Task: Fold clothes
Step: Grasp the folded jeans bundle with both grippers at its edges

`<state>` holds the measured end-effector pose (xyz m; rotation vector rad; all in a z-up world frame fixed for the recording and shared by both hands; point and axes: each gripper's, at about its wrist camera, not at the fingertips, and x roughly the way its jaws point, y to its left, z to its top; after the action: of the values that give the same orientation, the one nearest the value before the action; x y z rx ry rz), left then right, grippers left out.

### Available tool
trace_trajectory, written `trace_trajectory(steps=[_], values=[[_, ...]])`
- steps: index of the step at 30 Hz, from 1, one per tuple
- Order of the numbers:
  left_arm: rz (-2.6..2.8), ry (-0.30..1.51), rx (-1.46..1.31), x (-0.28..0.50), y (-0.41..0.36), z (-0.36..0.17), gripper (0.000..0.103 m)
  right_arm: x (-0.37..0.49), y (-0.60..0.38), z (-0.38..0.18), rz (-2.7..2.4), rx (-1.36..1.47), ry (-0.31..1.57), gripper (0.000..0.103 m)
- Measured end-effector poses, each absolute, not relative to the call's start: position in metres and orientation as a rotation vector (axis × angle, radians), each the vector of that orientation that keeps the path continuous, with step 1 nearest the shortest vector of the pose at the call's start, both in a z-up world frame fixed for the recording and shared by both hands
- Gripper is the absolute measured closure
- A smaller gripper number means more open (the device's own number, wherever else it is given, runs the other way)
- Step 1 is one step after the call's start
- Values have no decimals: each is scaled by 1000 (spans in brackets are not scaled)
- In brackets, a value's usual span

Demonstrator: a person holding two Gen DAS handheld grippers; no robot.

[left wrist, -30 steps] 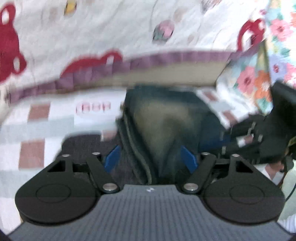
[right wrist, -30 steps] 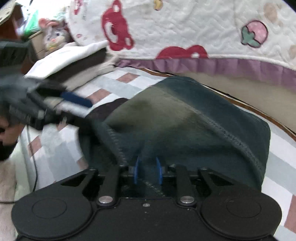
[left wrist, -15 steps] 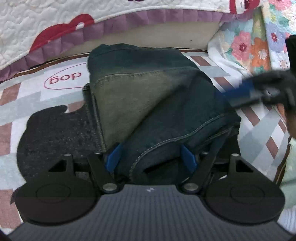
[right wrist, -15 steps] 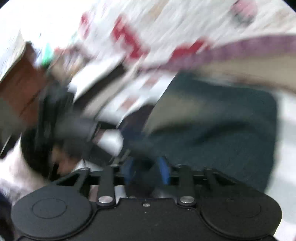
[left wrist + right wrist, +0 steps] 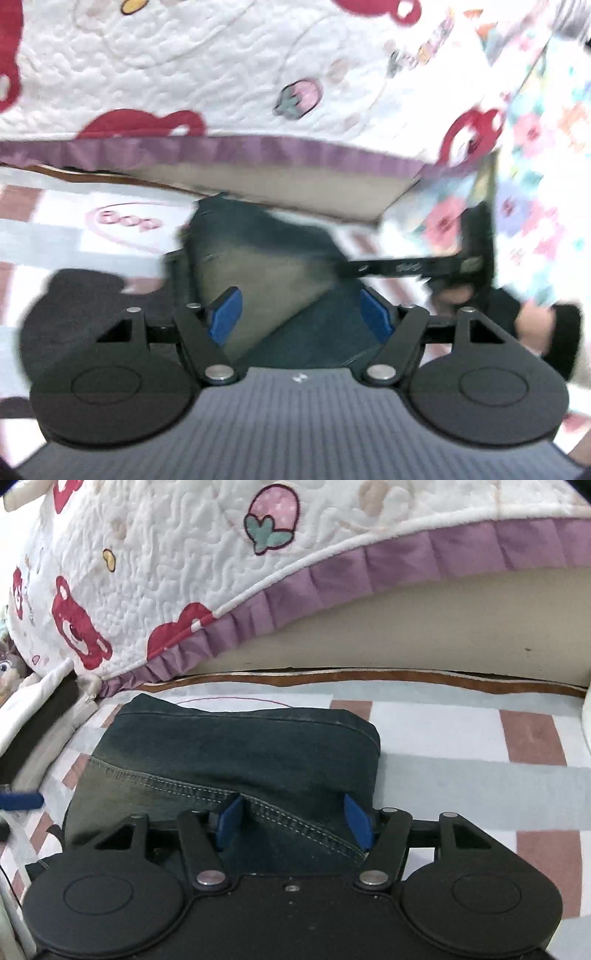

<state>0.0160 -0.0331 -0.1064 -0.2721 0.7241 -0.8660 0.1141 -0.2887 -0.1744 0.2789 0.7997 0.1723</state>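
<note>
Here the left gripper (image 5: 300, 313) stood with its blue pads (image 5: 224, 313) spread wide, the folded jeans (image 5: 269, 273) lying between and under them without being pinched; whether either pad brushed the denim could not be told through the blur. The right gripper (image 5: 293, 819) was likewise wide open, its blue pads (image 5: 357, 821) set to either side of a stitched seam on the jeans (image 5: 243, 757), gripping nothing. In the left wrist view the right gripper (image 5: 436, 266) reached in from the right, held by a hand (image 5: 532, 317) in a dark sleeve, its fingers over the right side of the bundle. The jeans lay as a compact folded bundle on the checked mat (image 5: 461, 775), close to the mat's far edge, where a brown border ran along it. Beyond that edge hung a white quilted bedspread (image 5: 177, 565) with red bears, strawberries and a purple frill. A floral cloth (image 5: 535, 184) hung by the mat's far right corner in the left wrist view.
</note>
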Motion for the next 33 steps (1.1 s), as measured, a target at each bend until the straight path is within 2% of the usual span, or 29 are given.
trace_trajectory(steps=[2, 4, 6, 9, 12, 18, 20, 22, 26, 28, 29, 32, 33], values=[[-899, 758, -266, 19, -50, -116, 33, 114, -293, -162, 211, 351, 776, 36], [-896, 862, -211, 21, -71, -136, 41, 121, -285, -154, 244, 357, 782, 36], [-872, 948, -187, 14, -78, -156, 42, 131, -274, -148, 274, 343, 799, 36], [-877, 958, -210, 2, -62, -154, 42, 155, -238, -157, 297, 168, 911, 35], [-882, 986, -291, 3, -47, -158, 42, 177, -209, -168, 302, 0, 910, 30], [-919, 931, -165, -10, -51, -154, 41, 221, -193, -187, 320, -18, 932, 22], [-954, 938, -207, -7, -41, -151, 42, 215, -198, -175, 291, 52, 920, 24], [-983, 926, -293, 0, -25, -144, 41, 198, -202, -159, 272, 111, 877, 30], [-945, 805, -496, 16, 12, -125, 41, 140, -196, -134, 396, 125, 775, 31], [-862, 773, -552, 36, 20, -120, 41, 122, -184, -136, 448, 64, 801, 41], [-815, 761, -571, 48, 23, -117, 41, 115, -176, -137, 470, 27, 808, 42], [-763, 785, -504, 84, 1, -120, 42, 101, -156, -143, 531, -43, 828, 43], [-748, 812, -451, 94, -12, -125, 46, 98, -150, -147, 547, -45, 837, 42]])
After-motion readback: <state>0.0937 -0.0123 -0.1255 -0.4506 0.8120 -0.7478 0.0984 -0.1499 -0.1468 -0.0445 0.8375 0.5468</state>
